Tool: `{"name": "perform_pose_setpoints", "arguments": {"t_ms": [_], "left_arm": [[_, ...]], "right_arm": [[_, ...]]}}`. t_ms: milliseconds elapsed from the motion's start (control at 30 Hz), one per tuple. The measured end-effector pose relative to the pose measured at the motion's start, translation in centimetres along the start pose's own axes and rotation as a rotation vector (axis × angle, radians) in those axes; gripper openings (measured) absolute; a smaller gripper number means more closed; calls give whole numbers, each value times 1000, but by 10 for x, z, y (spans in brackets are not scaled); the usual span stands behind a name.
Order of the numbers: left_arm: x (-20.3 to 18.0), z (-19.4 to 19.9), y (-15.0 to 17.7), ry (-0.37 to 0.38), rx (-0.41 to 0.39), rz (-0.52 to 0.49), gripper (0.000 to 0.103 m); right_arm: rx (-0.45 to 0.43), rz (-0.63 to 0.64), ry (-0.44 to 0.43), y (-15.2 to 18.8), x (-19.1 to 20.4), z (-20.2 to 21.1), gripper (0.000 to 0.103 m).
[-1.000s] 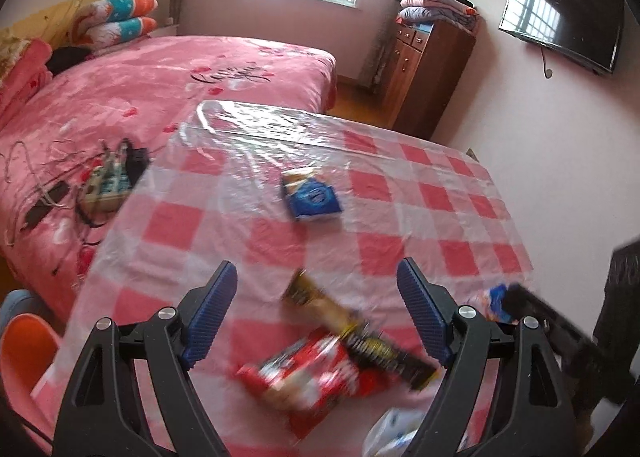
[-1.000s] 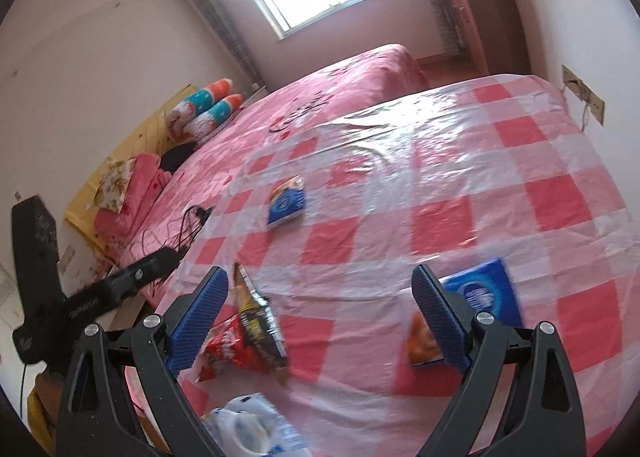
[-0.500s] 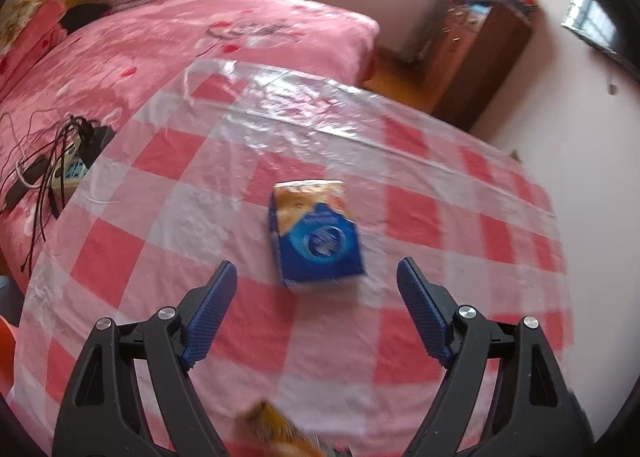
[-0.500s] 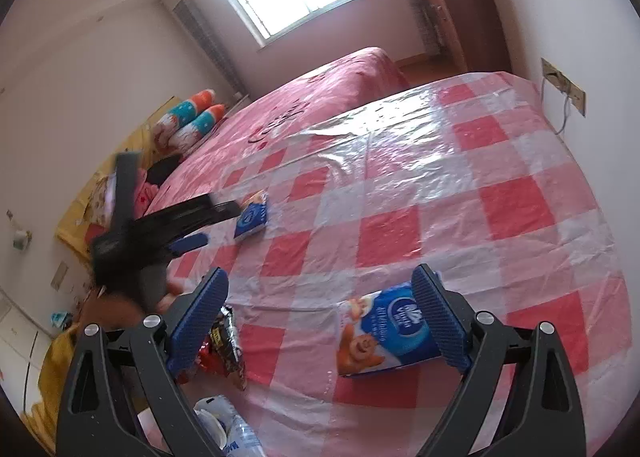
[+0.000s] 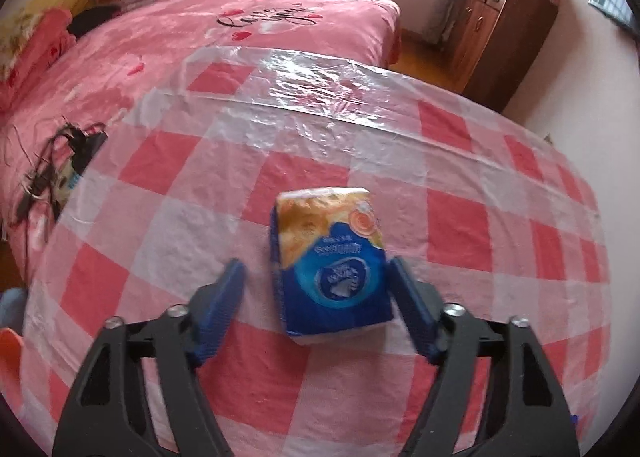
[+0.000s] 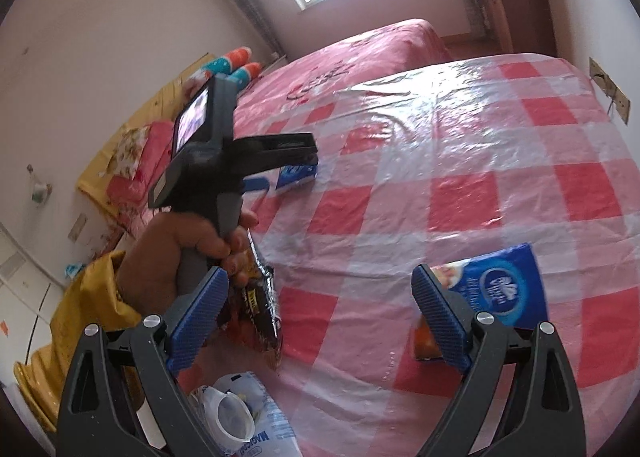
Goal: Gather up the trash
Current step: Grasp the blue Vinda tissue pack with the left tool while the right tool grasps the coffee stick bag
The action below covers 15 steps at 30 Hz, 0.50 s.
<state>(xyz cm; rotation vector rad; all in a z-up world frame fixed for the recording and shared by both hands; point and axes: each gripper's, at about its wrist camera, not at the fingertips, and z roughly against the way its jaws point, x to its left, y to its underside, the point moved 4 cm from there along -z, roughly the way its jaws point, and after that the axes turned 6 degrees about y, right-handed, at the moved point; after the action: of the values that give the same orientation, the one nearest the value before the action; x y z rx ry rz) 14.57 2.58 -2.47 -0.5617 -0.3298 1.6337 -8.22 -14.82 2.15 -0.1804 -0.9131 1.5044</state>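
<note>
**Left jaws closing round the blue tissue pack**

Nearest you, in the left wrist view, the left gripper (image 5: pixel 316 293) is about half spread and its jaws are closing. The blue tissue pack (image 5: pixel 330 261) lies between the pads, flat on the checked plastic tablecloth (image 5: pixel 160 161). The right-hand pad looks at or just beside the pack's edge; the left-hand pad stands clear of it — no squeeze yet.

Handling, as a judgement: a soft pack, light, with a slick film wrapper. It will dent under pressure rather than resist, and may slide on the plastic cover. Take it across its short width, low on the long sides, near the middle.

The right gripper (image 6: pixel 320 313) is spread wide and holds nothing. A second blue pack (image 6: pixel 500 293) lies just behind its right finger; a dark snack wrapper (image 6: pixel 260 305) lies by its left finger.

Farther off, the right wrist view shows your left hand (image 6: pixel 176 253) on the handle, the tool reaching the first pack. Beyond the table — the pink bed (image 5: pixel 224 29).
</note>
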Motion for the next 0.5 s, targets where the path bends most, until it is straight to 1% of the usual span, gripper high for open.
{"name": "perform_pose_setpoints", "arguments": {"t_ms": [33,67,133,200,367,433,500], "left_arm": [[-1,1,0,-1,-5,-7,60],[0,2,0,6,-9,-9,54],[2,4,1,14,-13,-9,50],[6,6,2,30,-19,1,41],[14,13,7,66,-30,16,35],[19,18,10,82,-34,25,34],[22,22,13,99,-42,34,33]], "right_arm": [[7,8,-1,1,1,-3,92],[15,16,-3,2,3,-5,92],[32,31,-7,5,7,-9,92],[47,51,-13,8,12,-14,92],[84,100,-7,15,22,-28,91],[97,113,-7,18,25,-33,85],[109,125,-25,20,29,-36,80]]}}
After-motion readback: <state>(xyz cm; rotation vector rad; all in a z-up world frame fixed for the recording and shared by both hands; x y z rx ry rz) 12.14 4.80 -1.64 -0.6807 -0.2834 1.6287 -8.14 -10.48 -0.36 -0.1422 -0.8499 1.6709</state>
